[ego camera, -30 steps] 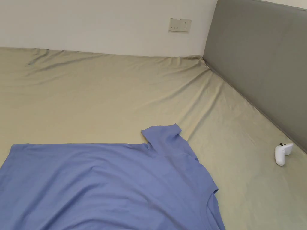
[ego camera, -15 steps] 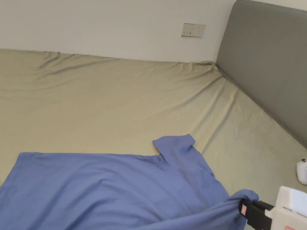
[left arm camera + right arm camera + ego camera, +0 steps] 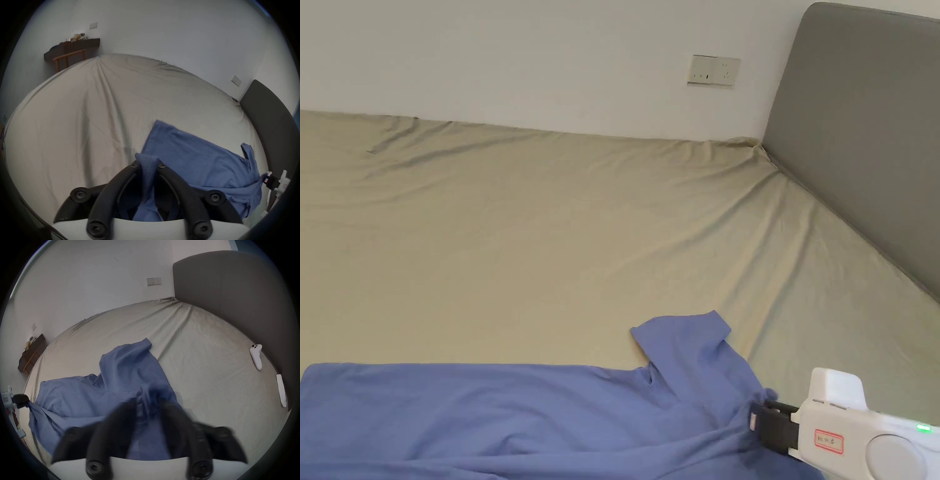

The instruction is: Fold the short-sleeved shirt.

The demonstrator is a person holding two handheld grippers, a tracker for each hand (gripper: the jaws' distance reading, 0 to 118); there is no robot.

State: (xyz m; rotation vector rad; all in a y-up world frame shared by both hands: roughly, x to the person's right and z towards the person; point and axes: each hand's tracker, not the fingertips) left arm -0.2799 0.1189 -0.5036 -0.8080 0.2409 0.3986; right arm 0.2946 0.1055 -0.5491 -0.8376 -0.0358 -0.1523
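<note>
So the bed took up most of the head view, covered in a wrinkly beige sheet, with the grey headboard running along the 3 o'clock side and a wall socket up around 1 o'clock. The blue short-sleeved shirt was spread on the sheet at the 6 o'clock edge of that view, one sleeve poking out toward 12 o'clock.

The right gripper sat at about 4 o'clock in the head view, white body, black jaws closed down on a bunched bit of the shirt near the collar end. Its own camera was pretty blurry, but you could see blue cloth pinched between the two jaws. The left gripper had its jaws nearly together with a fold of the shirt's fabric squeezed between them and sticking up past the tips; from the right gripper view it was off at 9 o'clock, tugging a corner taut.

Smaller stuff: a white controller lying on the sheet by the headboard around 3 o'clock in the right gripper view, and a dark shelf on the far wall at 11 o'clock in the left gripper view
</note>
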